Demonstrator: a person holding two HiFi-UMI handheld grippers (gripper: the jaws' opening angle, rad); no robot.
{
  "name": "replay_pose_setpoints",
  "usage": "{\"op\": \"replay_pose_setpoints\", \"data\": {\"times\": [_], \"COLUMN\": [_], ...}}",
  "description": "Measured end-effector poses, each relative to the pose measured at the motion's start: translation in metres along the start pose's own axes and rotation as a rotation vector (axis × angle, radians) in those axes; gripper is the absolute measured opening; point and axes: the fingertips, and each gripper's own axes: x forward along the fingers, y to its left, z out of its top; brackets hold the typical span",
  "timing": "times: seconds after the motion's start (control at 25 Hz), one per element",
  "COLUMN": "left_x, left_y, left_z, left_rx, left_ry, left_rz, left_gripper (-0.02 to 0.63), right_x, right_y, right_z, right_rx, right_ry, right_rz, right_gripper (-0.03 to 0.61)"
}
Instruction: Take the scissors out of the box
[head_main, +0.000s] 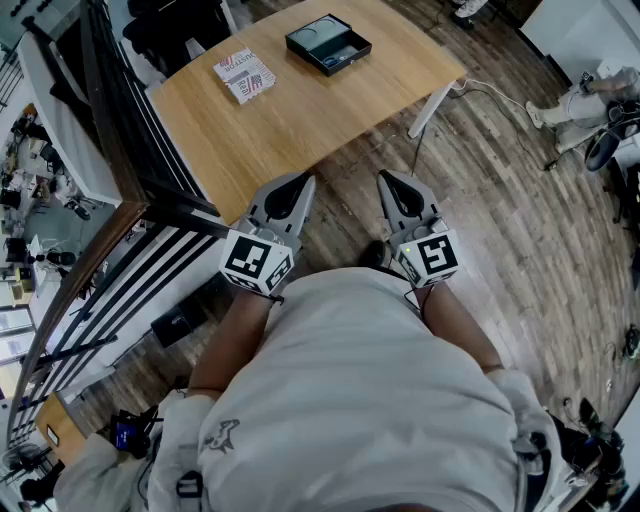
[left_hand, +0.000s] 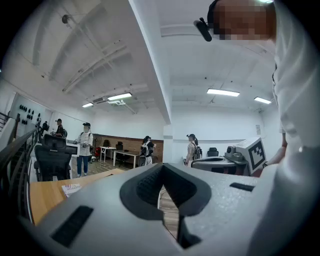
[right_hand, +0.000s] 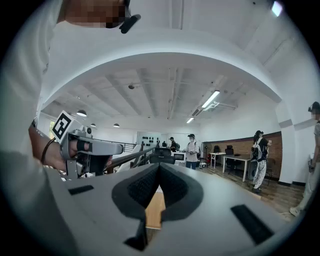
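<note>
The left tool (head_main: 306, 180) and the right tool (head_main: 386, 178) are both closed and empty, well apart from the open box (head_main: 328, 44) on the tabletop (head_main: 300, 120). The scissors inside the box are not clear to see. They are probably light, stiff and slippery, so it is better to grip the handles.

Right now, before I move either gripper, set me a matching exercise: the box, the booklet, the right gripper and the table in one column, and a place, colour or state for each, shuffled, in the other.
Things:
1. box
2. booklet
3. right gripper
4. table

Descriptions:
A. light wood top, white leg
B. black, at the far end of the table
C. jaws shut, nothing between them
D. lying flat, left of the box

Pairs: 1-B, 2-D, 3-C, 4-A
</note>
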Motion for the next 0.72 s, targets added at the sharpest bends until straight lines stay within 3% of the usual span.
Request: {"op": "replay_pose_setpoints", "data": {"times": [0.4, 0.72], "left_x": [0.035, 0.092], "left_y": [0.011, 0.007], "left_z": [-0.006, -0.01], "left_rx": [-0.007, -0.012], "left_ry": [0.017, 0.032], "left_rz": [0.043, 0.085], "left_gripper": [0.005, 0.005], "right_x": [0.016, 0.021], "right_y": [-0.035, -0.1], "right_z": [-0.008, -0.015], "right_rx": [0.004, 0.029], "right_ry": [0.002, -0.003], "right_rz": [0.041, 0.059], "right_gripper": [0.005, 0.005]}}
